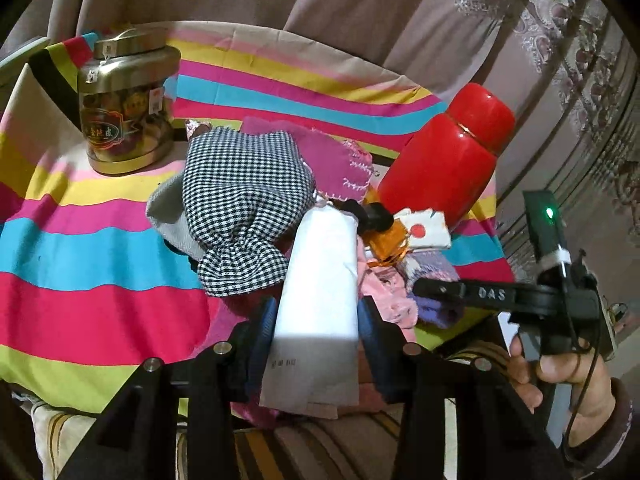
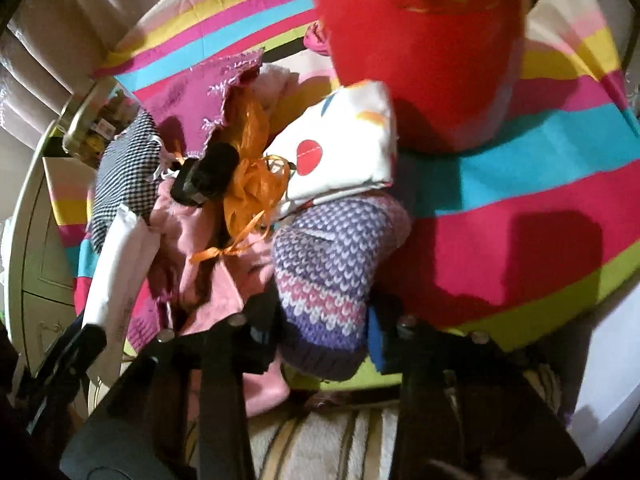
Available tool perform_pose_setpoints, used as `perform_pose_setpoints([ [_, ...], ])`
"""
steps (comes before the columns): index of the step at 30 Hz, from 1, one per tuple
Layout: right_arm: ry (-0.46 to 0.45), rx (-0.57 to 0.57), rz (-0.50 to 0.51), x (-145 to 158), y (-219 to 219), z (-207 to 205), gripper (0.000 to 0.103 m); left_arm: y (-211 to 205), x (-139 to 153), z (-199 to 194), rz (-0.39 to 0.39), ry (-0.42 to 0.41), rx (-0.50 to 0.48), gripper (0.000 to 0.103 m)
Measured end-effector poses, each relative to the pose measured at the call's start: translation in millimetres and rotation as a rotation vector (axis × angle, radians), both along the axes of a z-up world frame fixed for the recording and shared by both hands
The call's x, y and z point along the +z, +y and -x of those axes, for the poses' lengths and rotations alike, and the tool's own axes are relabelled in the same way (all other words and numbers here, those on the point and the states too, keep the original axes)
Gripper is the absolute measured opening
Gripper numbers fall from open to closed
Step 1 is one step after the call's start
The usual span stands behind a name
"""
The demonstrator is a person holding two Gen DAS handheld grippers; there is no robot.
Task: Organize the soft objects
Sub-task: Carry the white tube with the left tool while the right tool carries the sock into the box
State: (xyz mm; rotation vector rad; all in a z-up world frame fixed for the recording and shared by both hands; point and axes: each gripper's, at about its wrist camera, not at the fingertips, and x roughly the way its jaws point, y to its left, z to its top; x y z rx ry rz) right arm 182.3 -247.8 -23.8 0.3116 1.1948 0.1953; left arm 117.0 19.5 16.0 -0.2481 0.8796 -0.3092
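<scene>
Left gripper (image 1: pixel 316 344) and right gripper (image 2: pixel 324 316), both tilted downward, jaws clamped

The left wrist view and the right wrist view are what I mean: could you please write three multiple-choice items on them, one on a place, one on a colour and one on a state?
1. Where does the gold tin stand on the striped cloth in the left wrist view?
A. at the far left
B. beside the red flask
C. on the fabric pile

2. What colour is the round dot on the white pouch?
A. blue
B. red
C. green

3. What is the right gripper closed on?
A. the checked cloth
B. nothing
C. the purple knit item

Answers: 1 A, the tin stands apart at the upper left, while the red flask is at the right. 2 B, a red dot shows on the white fabric. 3 C, the jaws press the knit item's sides.
</scene>
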Motion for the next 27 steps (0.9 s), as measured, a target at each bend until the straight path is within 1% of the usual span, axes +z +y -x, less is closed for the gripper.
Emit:
perform_pose_setpoints([
  [9, -0.031, -0.044, -0.021, 19, -31, 46, 0.036, -11, 9, 10, 0.013, -0.005, -0.015, 0.042],
  [16, -0.074, -0.056, -0.026, 32, -41, 71, 0.036, -34, 19, 15, 0.053, 0.01, -0.074, 0.042],
  [21, -0.085, -0.089, -0.042, 40, -67, 90, 0.036, -68, 24, 17, 0.076, 0.034, -0.154, 0.042],
  [24, -0.099, -0.125, -0.021, 45, -91, 102, 0.036, -93, 25, 19, 0.099, 0.052, -0.205, 0.042],
  [27, -0.108, -0.172, 0.01, 48, -114, 113, 0.036, -128, 24, 20, 0.112, 0.086, -0.268, 0.042],
])
